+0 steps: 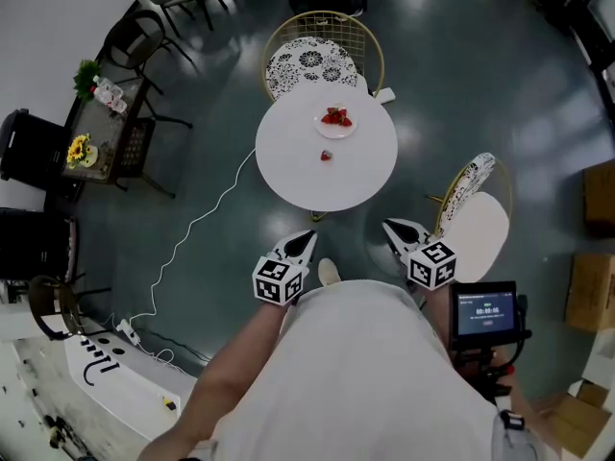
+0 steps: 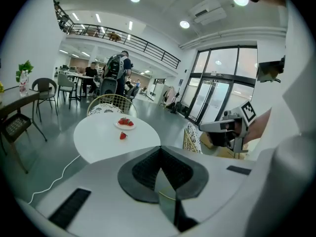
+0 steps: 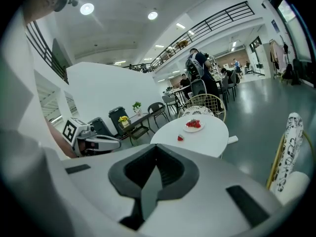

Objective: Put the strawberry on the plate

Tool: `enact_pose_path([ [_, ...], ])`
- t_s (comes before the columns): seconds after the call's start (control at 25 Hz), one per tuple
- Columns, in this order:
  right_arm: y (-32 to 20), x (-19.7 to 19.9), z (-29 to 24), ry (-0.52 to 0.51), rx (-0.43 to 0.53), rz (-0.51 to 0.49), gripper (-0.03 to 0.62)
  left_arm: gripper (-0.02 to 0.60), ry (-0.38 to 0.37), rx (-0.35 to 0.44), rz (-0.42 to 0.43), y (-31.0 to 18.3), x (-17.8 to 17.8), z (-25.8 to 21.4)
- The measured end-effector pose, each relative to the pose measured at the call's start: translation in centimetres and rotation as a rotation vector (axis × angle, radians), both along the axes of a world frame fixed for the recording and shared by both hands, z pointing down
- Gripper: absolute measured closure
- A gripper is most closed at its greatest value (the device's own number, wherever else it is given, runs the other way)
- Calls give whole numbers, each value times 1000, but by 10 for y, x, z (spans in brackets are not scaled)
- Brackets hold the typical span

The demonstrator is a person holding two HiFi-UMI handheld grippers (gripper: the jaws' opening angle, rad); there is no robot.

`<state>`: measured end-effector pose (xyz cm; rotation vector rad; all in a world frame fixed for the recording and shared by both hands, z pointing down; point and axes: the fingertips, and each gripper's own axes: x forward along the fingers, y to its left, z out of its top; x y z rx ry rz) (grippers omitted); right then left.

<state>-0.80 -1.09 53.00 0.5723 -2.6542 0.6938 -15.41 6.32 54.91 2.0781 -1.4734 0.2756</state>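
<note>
Strawberry [image 1: 327, 156] tiny on table [image 1: 288, 157], plate [image 1: 336, 134] contents indistinct

left gripper [image 1: 307, 237] jaws together, right gripper [image 1: 390, 226] likewise

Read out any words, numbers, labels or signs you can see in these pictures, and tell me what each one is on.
Small screen: a row of digits like a timer, too small to read for certain.
White board at lower left: black strokes, too unclear to read.
Marker cubes: black and white square patterns, no letters.
No other text is readable.
</note>
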Motion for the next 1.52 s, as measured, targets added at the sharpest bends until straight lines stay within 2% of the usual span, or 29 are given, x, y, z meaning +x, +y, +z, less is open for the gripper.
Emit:
enact_pose_path([
  [0.36, -16, -40, 5, 7, 20, 44, 589, 577, 10, 3, 29, -13, -43, 10],
  [0.6, -23, -72, 2, 10, 41, 40, 589, 577, 12, 26, 26, -21, -77, 6],
  [1.12, -34, -90, 12, 21, 1, -4, 589, 577, 15, 0, -8, -29, -86, 11],
  [1.32, -94, -99, 24, 11, -22, -36, 589, 577, 7, -32, -27, -77, -85, 24],
  [1.52, -113, -100, 29, 6, -29, -44, 589, 577, 0, -55, -13, -95, -79, 32],
])
